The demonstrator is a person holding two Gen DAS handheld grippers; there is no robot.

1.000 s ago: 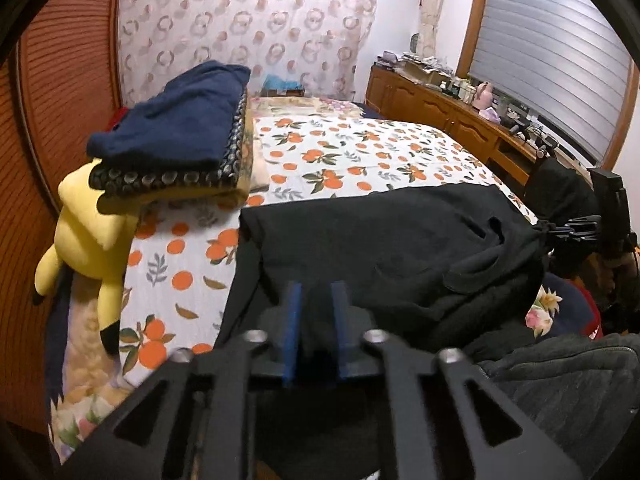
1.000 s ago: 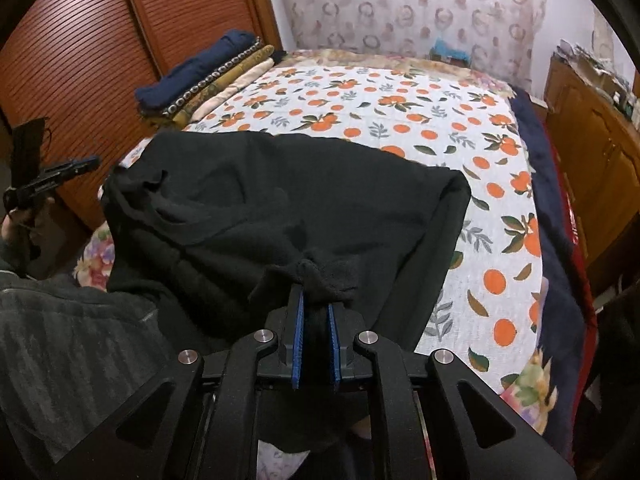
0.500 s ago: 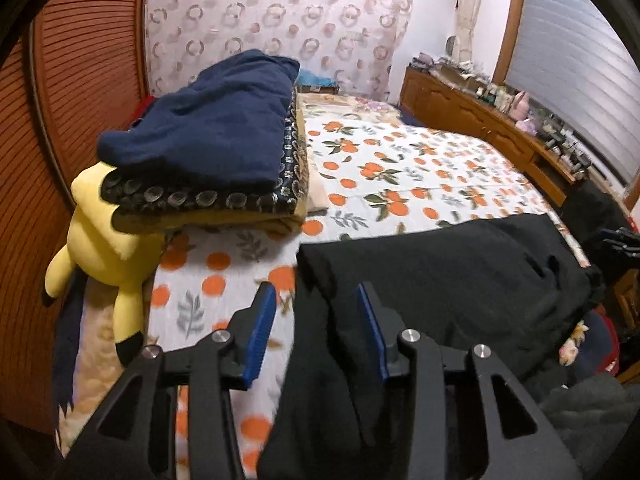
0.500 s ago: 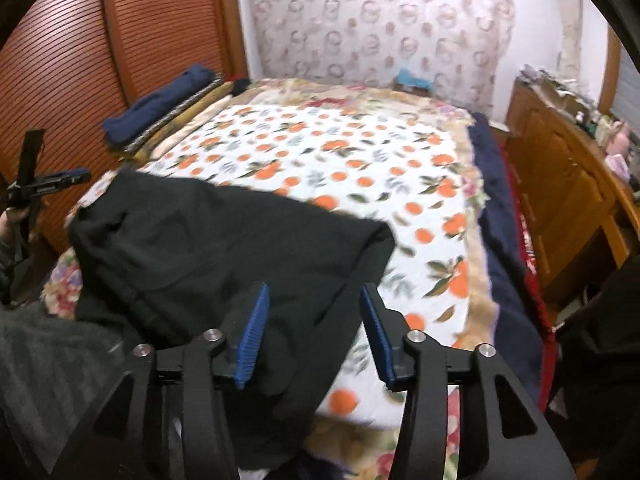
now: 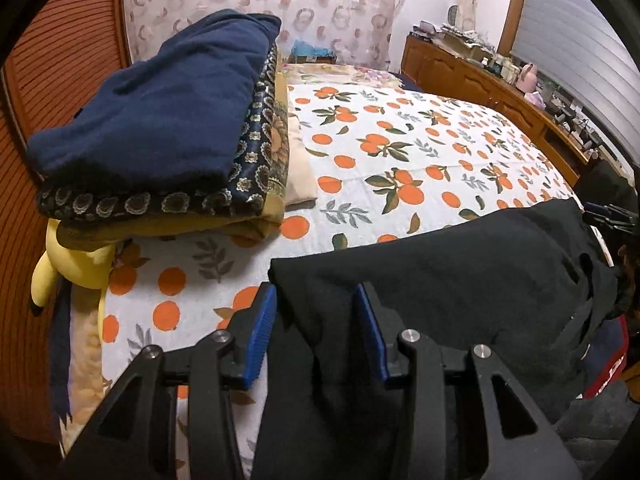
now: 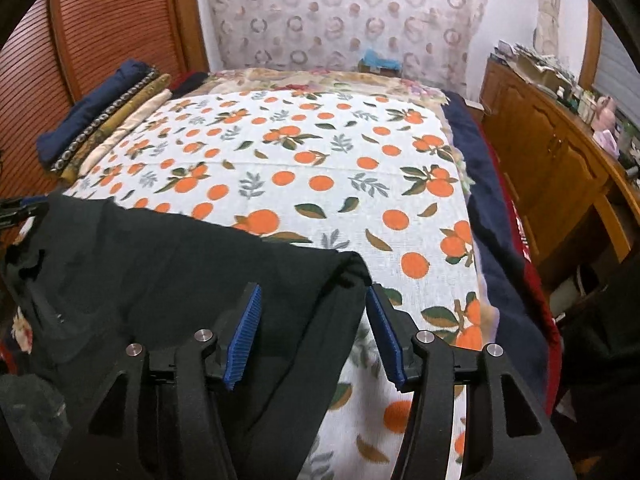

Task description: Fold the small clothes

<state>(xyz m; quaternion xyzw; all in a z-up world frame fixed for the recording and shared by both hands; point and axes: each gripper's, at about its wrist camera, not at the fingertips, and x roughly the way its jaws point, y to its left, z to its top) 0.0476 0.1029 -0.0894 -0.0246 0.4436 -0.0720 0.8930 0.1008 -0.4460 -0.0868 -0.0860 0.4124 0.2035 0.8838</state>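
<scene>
A black garment lies spread across the near end of the bed, over the orange-print sheet. My left gripper stands open astride the garment's left corner, and its blue pads do not press the cloth. In the right wrist view the same black garment ends in a folded corner. My right gripper hangs over that corner with its jaws opening. Black cloth lies between them, clear of the pads.
A stack of folded clothes topped by a navy piece sits at the bed's left side, above a yellow plush toy. A wooden dresser with clutter runs along the right. A navy blanket borders the sheet. Slatted wooden doors stand at the left.
Both grippers were closed on bunched black cloth; both have opened and let it go. The left one slid toward the garment's left corner, the right one toward its right corner.
</scene>
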